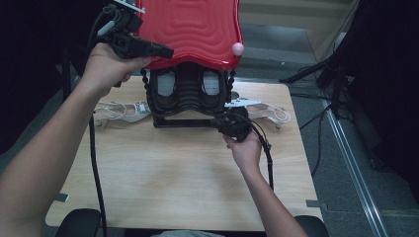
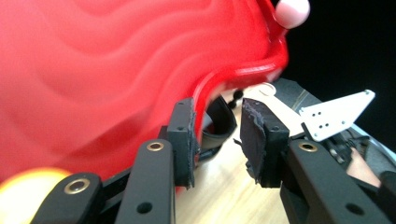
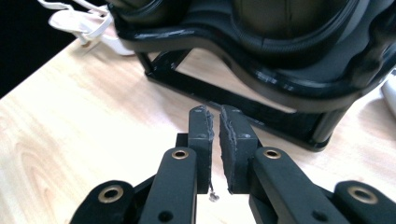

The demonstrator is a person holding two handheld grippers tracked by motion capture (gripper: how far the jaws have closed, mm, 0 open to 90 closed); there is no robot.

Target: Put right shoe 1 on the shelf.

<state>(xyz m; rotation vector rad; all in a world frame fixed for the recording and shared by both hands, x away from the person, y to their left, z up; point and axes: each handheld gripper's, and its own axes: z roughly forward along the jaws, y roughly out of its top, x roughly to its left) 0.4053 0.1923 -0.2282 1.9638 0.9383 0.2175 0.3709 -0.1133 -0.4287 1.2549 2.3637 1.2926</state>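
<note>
High view: I look down on a pale wooden desk (image 1: pixel 188 177), with my two forearms coming in from the near edge. Nearest, my right hand holds the right tongs (image 1: pixel 217 123) low over the desk, just in front of the right corner of a black frame (image 1: pixel 183 123). In the right gripper view these tongs (image 3: pixel 218 122) stand narrow, with only a thin slit between the frayed pads (image 3: pixel 233 140) and nothing in it; they point at the black frame (image 3: pixel 243 105) on the bare desk (image 3: pixel 70 140) and do not touch it. The frame carries a black ribbed body (image 1: pixel 188 91) with two pale oval patches. Behind it, flat white pieces with thin cords (image 1: pixel 123 111) lie on the desk to either side. Farther back and higher, a red rippled lid (image 1: pixel 192 29) stands raised over the black body, with a small pink knob (image 1: pixel 238 48) at its right corner. My left hand holds the left tongs (image 1: pixel 165 50) up at the lid's lower left edge. In the left gripper view these tongs (image 2: pixel 217 135) stand about half open, and the rim of the red lid (image 2: pixel 116 70) lies against the inner side of one pad (image 2: pixel 184 135), while the other pad is clear of it. Beyond, the pink knob (image 2: pixel 292 11) shows at the top.
</note>
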